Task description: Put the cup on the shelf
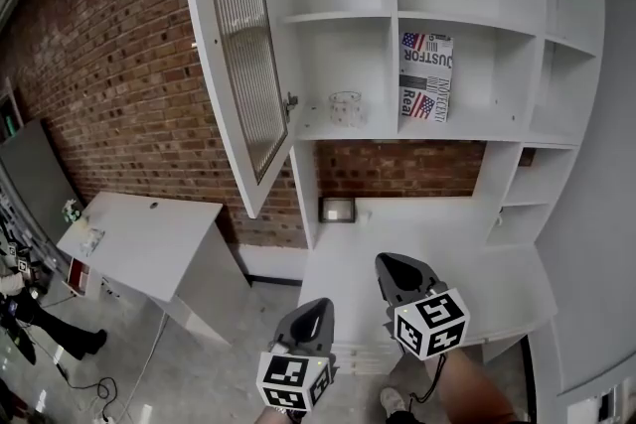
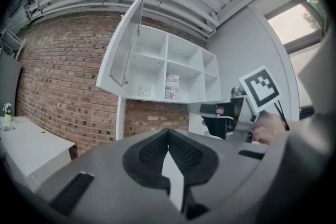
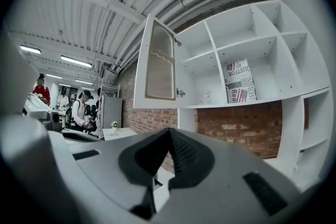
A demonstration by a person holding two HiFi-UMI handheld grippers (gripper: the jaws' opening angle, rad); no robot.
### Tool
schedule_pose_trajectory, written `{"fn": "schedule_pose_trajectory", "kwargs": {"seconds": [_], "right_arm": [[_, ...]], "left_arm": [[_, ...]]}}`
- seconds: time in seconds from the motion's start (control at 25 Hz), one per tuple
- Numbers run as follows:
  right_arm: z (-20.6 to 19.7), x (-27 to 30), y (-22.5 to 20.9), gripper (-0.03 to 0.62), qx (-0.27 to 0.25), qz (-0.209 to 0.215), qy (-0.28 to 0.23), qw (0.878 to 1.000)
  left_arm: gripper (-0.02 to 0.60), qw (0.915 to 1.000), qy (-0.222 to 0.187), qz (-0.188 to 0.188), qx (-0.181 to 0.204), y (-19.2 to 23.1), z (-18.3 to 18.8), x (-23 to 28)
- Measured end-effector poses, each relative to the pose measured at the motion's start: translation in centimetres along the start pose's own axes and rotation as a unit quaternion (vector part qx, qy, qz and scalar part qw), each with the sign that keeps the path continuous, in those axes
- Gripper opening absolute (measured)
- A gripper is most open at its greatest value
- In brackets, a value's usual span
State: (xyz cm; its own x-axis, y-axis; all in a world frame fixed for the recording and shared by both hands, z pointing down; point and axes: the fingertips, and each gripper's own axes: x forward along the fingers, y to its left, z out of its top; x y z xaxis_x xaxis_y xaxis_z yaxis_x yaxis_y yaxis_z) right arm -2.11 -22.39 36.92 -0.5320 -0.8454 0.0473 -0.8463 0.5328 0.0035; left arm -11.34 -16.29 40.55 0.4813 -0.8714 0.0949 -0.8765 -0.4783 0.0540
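Note:
A clear glass cup (image 1: 346,108) stands on the white shelf unit (image 1: 467,129), in the middle-row compartment just right of the open ribbed-glass door (image 1: 243,65). The same cup (image 2: 144,91) shows small in the left gripper view, and in the right gripper view the cup (image 3: 203,97) is far off too. Both grippers hang low in front of the shelf, well below and away from the cup. My left gripper (image 1: 322,305) (image 2: 168,132) is shut and empty. So is my right gripper (image 1: 384,261) (image 3: 169,131), whose marker cube appears in the left gripper view.
A flag-printed book (image 1: 425,75) stands in the compartment to the cup's right. Below the shelf lies a white desk (image 1: 437,258) with a small frame (image 1: 337,210) at its back. A white table (image 1: 149,238) stands at the left by the brick wall. People (image 3: 81,110) stand far off.

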Motion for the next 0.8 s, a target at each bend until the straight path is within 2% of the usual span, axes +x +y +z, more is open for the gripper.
{"fn": "schedule_pose_trajectory", "kwargs": {"seconds": [0.24,0.8], "right_arm": [[-0.6,-2.5,0.6,0.0,0.001,0.006,0.003,1.0],[-1.2,-5.0,-1.8,0.0,0.009,0.021,0.006,1.0]], "left_arm": [[0.005,1.0,-0.007,0.003,-0.001,-1.5,0.4,-1.0],[0.005,0.9996,-0.016,0.02,0.011,-4.3,1.5,0.3]]}}
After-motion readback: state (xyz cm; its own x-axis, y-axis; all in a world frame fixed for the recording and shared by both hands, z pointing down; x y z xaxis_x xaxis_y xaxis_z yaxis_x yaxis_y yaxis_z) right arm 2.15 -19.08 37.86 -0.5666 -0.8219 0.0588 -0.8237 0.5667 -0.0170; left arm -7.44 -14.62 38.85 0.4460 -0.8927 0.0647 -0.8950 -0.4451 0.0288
